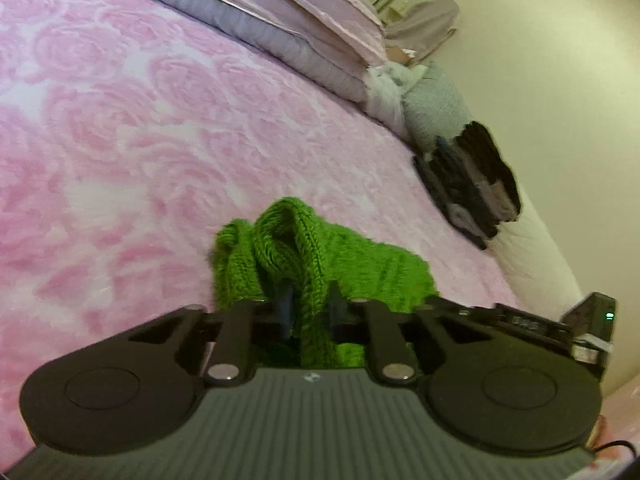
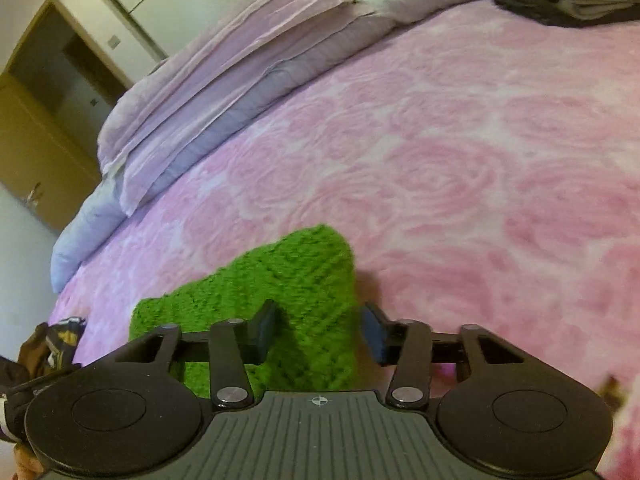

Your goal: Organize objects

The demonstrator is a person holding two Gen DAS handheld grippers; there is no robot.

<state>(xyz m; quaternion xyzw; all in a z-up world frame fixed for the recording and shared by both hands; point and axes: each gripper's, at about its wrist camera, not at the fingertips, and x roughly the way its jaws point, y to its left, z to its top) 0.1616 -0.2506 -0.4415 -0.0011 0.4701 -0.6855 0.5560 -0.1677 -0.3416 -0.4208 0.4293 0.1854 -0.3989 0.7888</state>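
Observation:
A green knitted garment (image 1: 360, 268) lies bunched on the pink rose-patterned bedspread (image 1: 160, 140). In the left wrist view my left gripper (image 1: 310, 310) is shut on a ridge of this knit, and the fabric rises in folds just beyond the fingers. In the right wrist view another part of the green knit (image 2: 288, 272) lies flat between the fingers of my right gripper (image 2: 318, 332). Its jaws stand apart. The left finger (image 2: 262, 330) rests over the fabric, and a gap shows between the fabric's edge and the right finger (image 2: 374, 334).
Folded lilac bedding (image 1: 280, 12) lies along the far side of the bed. A grey-blue knit bundle (image 1: 436, 108) and a pile of dark folded clothes (image 1: 472, 184) sit at the bed's right edge by the wall. A wooden door (image 2: 48, 92) stands beyond the bed.

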